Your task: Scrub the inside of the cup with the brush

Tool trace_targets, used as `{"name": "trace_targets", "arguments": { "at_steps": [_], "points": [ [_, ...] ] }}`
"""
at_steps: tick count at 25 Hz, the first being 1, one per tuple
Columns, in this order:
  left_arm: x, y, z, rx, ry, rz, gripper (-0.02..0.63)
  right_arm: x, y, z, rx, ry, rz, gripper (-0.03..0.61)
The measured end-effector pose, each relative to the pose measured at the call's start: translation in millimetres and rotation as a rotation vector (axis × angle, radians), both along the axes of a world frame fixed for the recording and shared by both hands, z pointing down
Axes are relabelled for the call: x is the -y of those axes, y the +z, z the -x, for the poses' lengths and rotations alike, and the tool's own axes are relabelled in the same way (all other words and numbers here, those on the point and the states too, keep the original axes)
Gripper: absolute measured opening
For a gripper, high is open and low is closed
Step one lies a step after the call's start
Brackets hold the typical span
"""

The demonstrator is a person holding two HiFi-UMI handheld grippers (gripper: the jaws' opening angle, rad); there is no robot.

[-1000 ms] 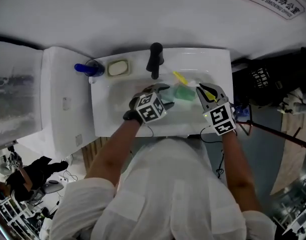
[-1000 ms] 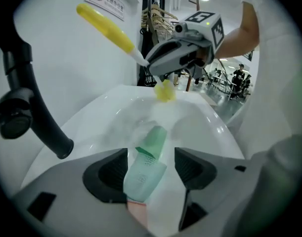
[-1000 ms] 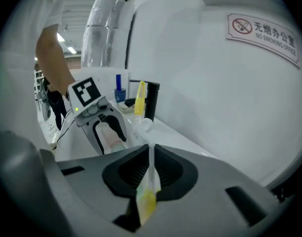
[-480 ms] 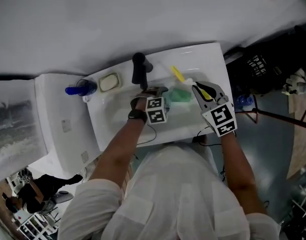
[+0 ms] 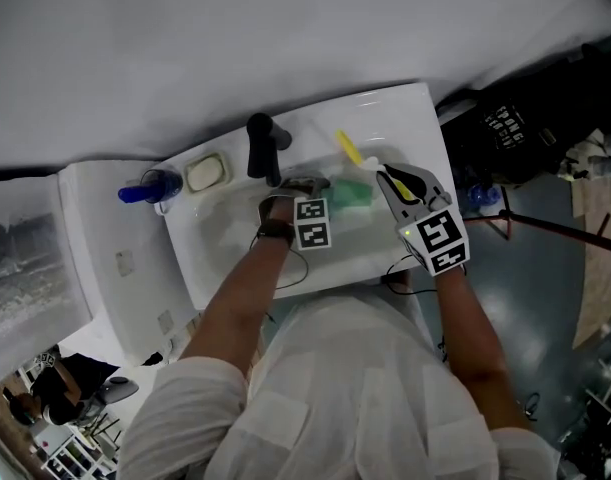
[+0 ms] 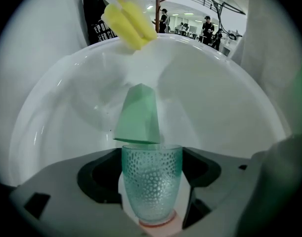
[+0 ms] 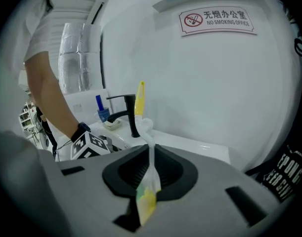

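Note:
A green dimpled glass cup [image 6: 151,186] sits between the jaws of my left gripper [image 6: 151,154], base toward the camera. The jaws have just been opening and stand wide beside it, so it is not gripped. My left gripper [image 5: 307,184] points steeply down into the white sink [image 5: 230,236]; from the head view the cup is hidden under it. A plain green wedge [image 6: 138,115] [image 5: 353,194] lies just past the cup's rim. My right gripper [image 5: 393,180] [image 7: 151,163] is shut on the clear handle of the yellow-headed brush [image 7: 139,97] [image 5: 347,148] [image 6: 130,21], held above the basin's right side.
A black faucet [image 5: 260,146] [image 7: 126,107] rises at the sink's back edge, with a soap dish [image 5: 205,173] and a blue object [image 5: 145,188] to its left. A white cabinet [image 5: 105,258] adjoins the sink's left. A no-smoking sign [image 7: 217,19] hangs on the wall.
My left gripper has dropped deeper into the basin and rolled, so its marker cube now faces up. The right gripper with the brush stays about where it was.

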State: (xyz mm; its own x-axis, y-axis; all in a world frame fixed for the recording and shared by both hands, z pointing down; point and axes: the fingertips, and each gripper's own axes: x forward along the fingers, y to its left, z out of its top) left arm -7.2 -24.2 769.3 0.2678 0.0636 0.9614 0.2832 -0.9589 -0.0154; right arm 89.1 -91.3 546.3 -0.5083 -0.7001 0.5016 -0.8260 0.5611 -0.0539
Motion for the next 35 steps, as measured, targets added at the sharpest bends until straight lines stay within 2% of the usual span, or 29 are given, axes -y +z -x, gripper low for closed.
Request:
{"name": "trace_targets", "arguments": {
  "at_steps": [5, 9, 13, 16, 21, 26, 32, 35],
  "points": [
    [0.0, -11.8, -2.9, -0.047, -0.031, -0.011, 0.348, 0.7, -5.2, -5.6, 0.016, 0.017, -0.004, 0.035],
    [7.3, -34.4, -5.6, -0.129, -0.128, -0.023, 0.348, 5.1, -24.9, -6.4, 0.077, 0.043, -0.034, 0.035],
    [12.9, -60.2, -9.5, -0.222, -0.244, -0.017, 0.348, 10.8, -54.8, -3.3, 0.182, 0.070, -0.070, 0.035],
    [18.6, -88.6, -16.4, -0.319, -0.339, -0.007, 0.348, 14.3, -83.2, 3.0, 0.288, 0.088, -0.103, 0.035],
    [33.9, -149.8, -32.1, -0.534, -0.516, 0.031, 0.348, 21.4, -140.9, 19.4, 0.434, 0.075, -0.187, 0.035],
    [44.1, -209.3, -37.5, -0.721, -0.611, 0.053, 0.348, 24.2, -195.2, 36.7, 0.556, 0.057, -0.281, 0.035],
    [51.5, -269.0, -34.5, -0.855, -0.656, 0.030, 0.348, 16.2, -234.7, 57.7, 0.566, 0.005, -0.345, 0.035],
    [53.3, -297.3, -29.9, -0.899, -0.681, 0.016, 0.348, 7.1, -250.4, 67.1, 0.532, -0.029, -0.382, 0.035]
  ]
}}
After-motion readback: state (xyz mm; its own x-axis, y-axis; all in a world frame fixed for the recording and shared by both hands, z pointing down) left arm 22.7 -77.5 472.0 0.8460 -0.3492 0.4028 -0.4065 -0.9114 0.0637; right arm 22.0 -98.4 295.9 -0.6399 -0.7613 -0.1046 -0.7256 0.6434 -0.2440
